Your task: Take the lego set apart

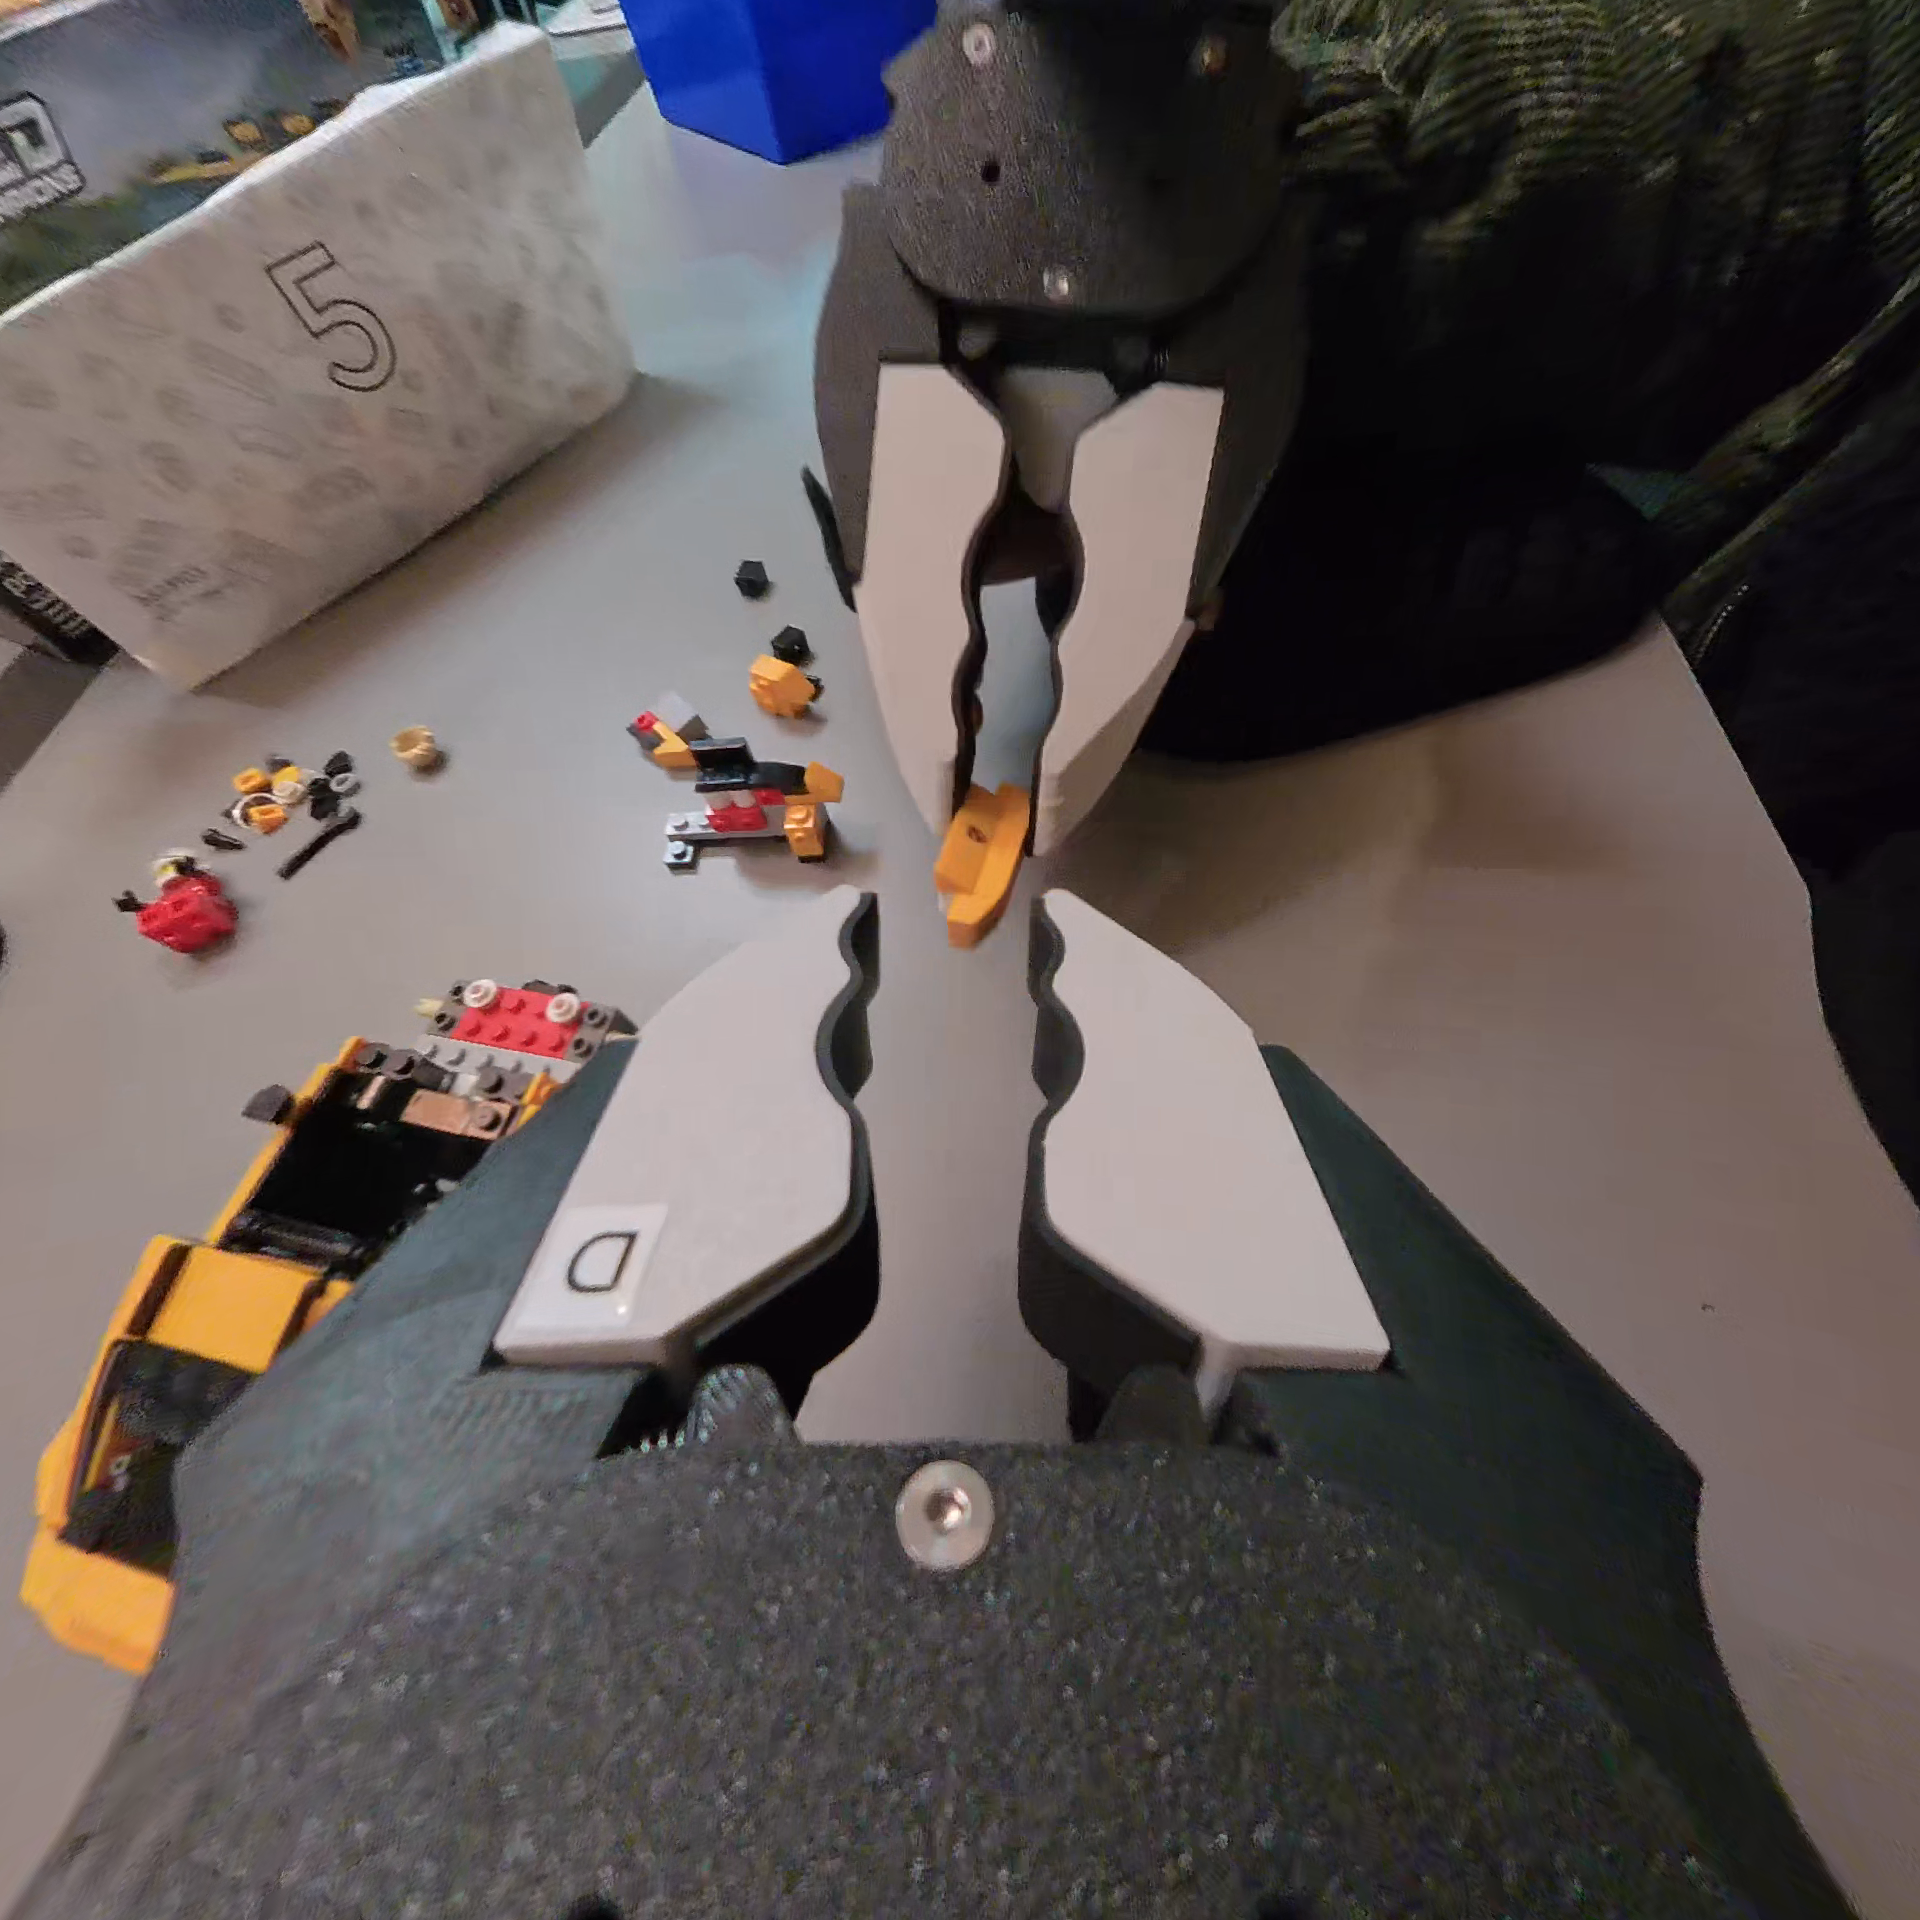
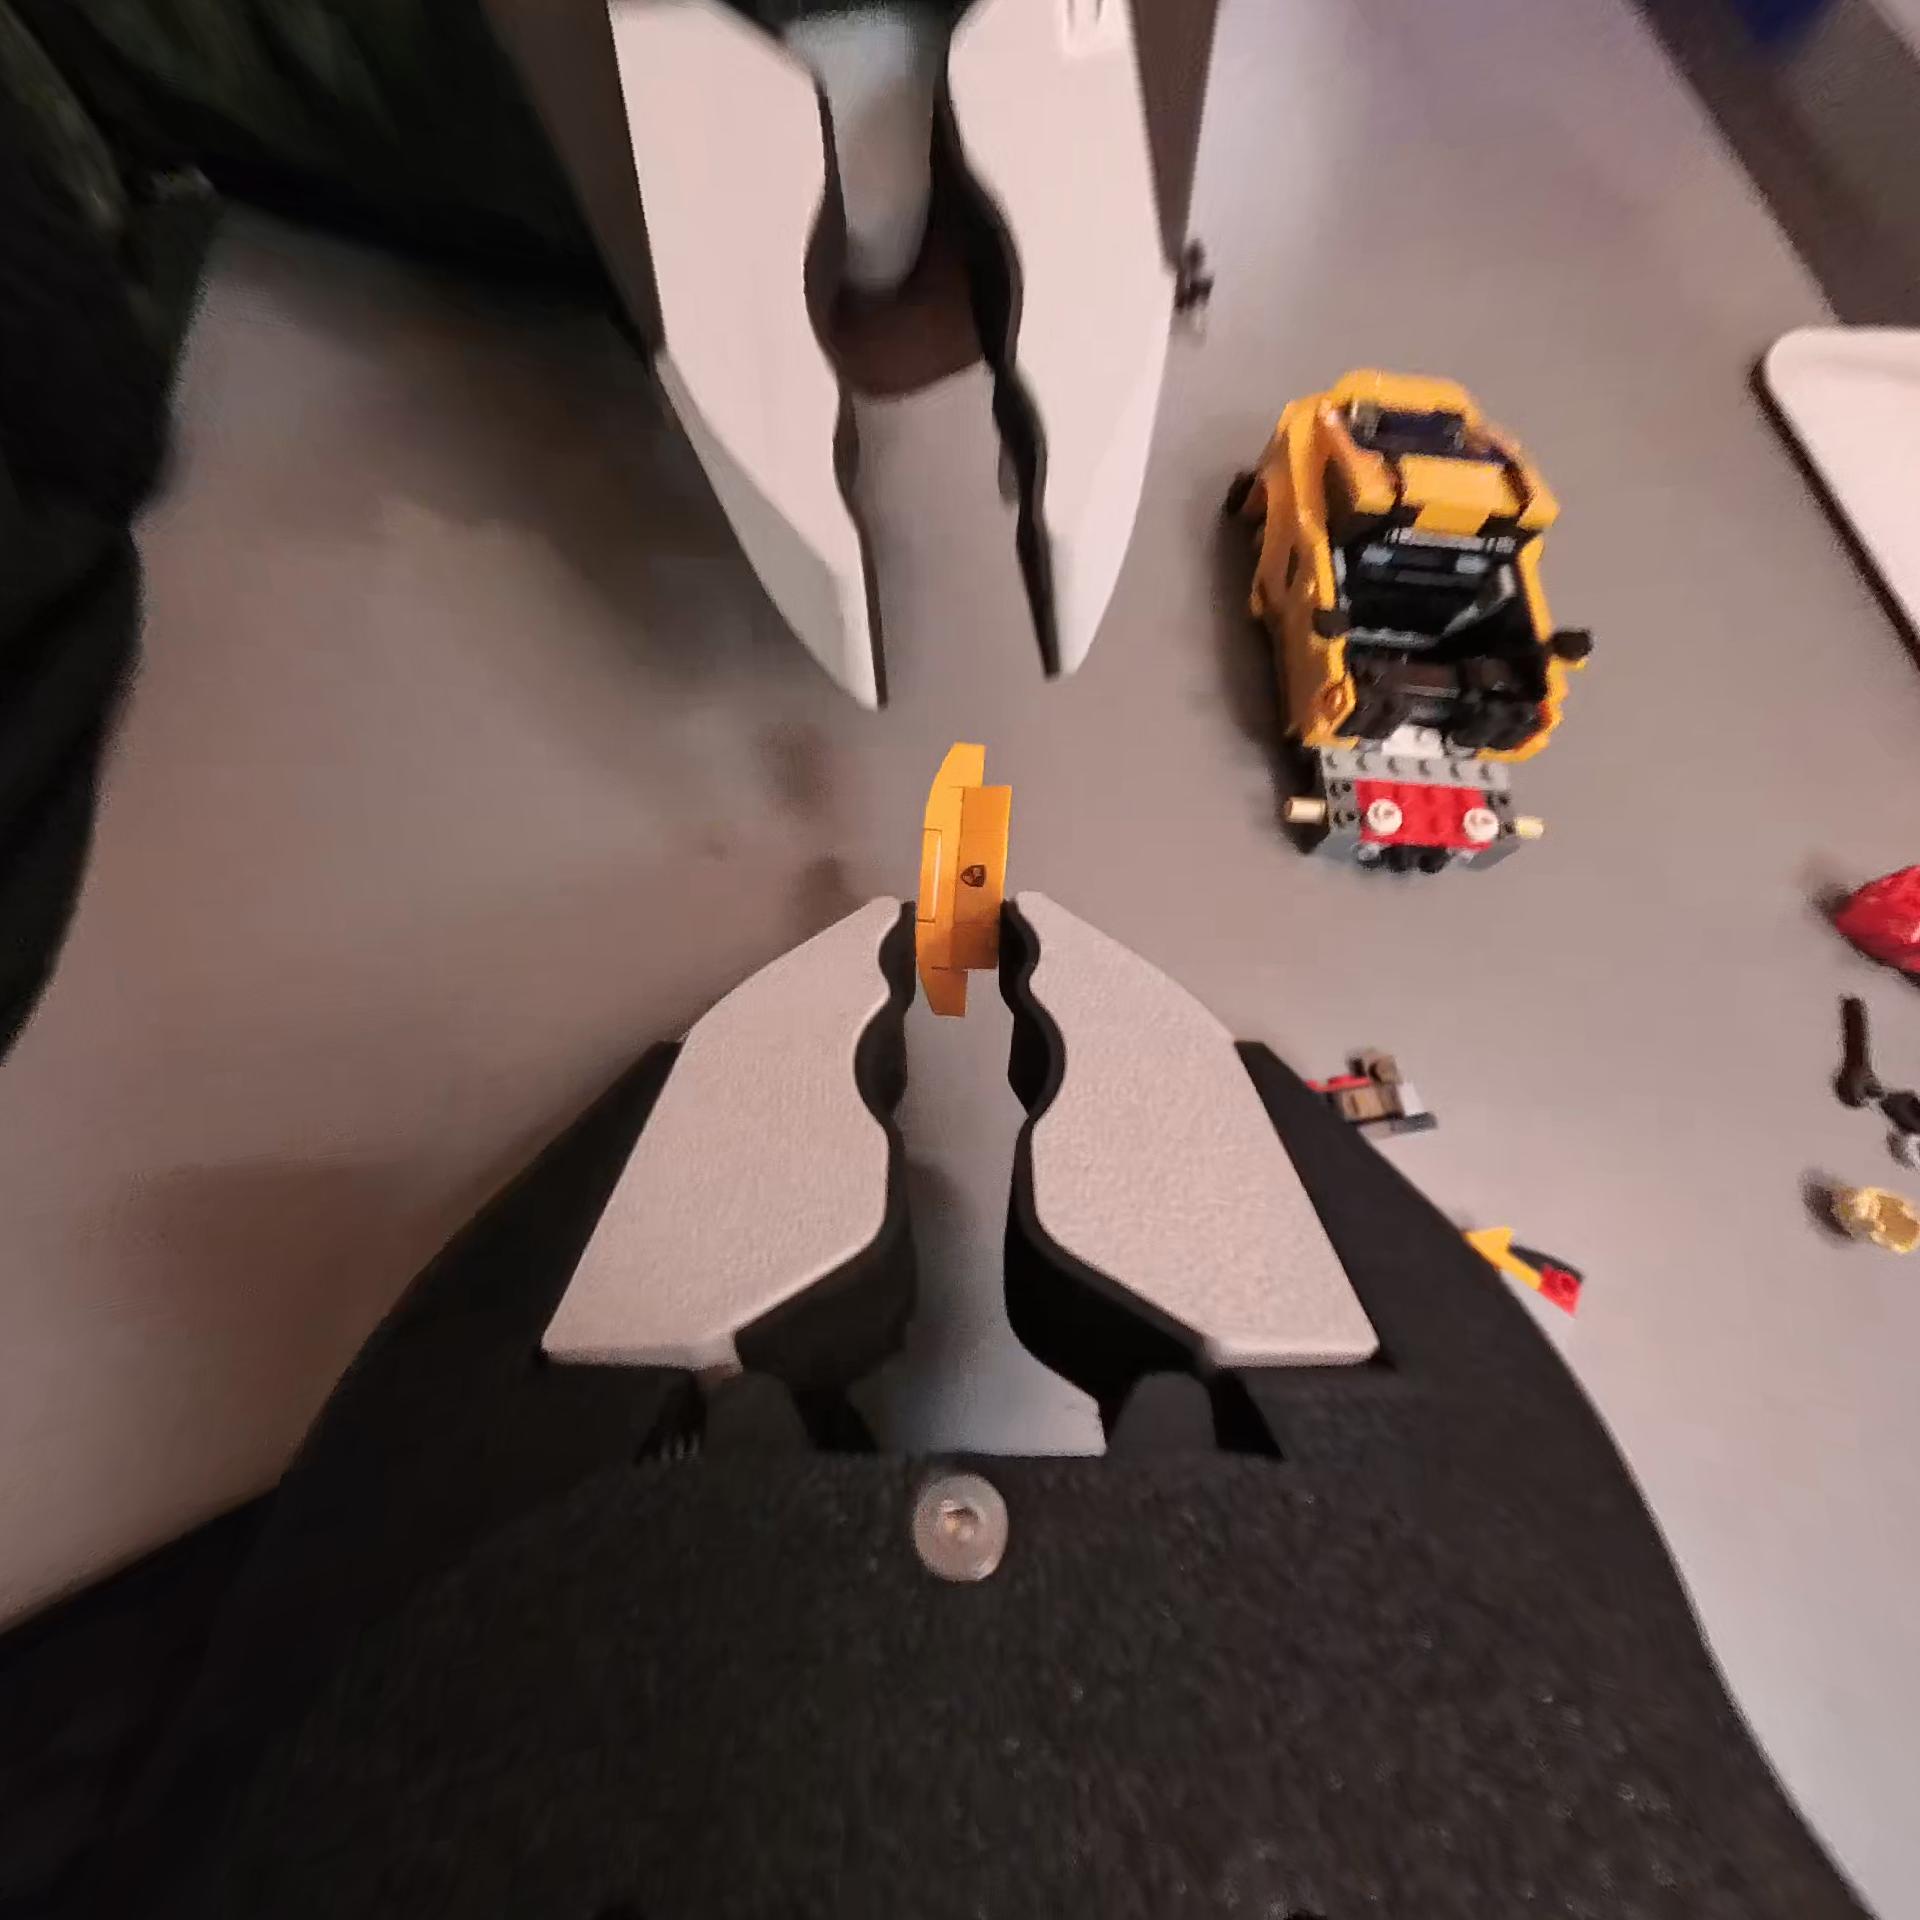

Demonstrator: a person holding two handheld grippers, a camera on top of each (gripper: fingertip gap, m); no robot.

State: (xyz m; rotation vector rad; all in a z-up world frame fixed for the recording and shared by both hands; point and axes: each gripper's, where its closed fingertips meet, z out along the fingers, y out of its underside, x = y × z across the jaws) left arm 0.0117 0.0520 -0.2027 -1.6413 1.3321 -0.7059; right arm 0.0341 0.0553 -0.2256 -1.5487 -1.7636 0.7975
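Soft, even indoor light falls across the grey table (image 1: 1403,935), with a pale sheen toward its far end near the blue box (image 1: 774,73). Shadows stay faint and diffuse, pooling under the right gripper (image 1: 997,821) in the left wrist view. Wide-angle distortion bends both pictures at the edges. Motion blur smears the left gripper (image 2: 961,686) and the yellow lego car (image 2: 1403,623) in the right wrist view; the orange piece (image 2: 961,883) is fairly sharp. Dark clothing (image 1: 1558,208) at the margin loses detail.
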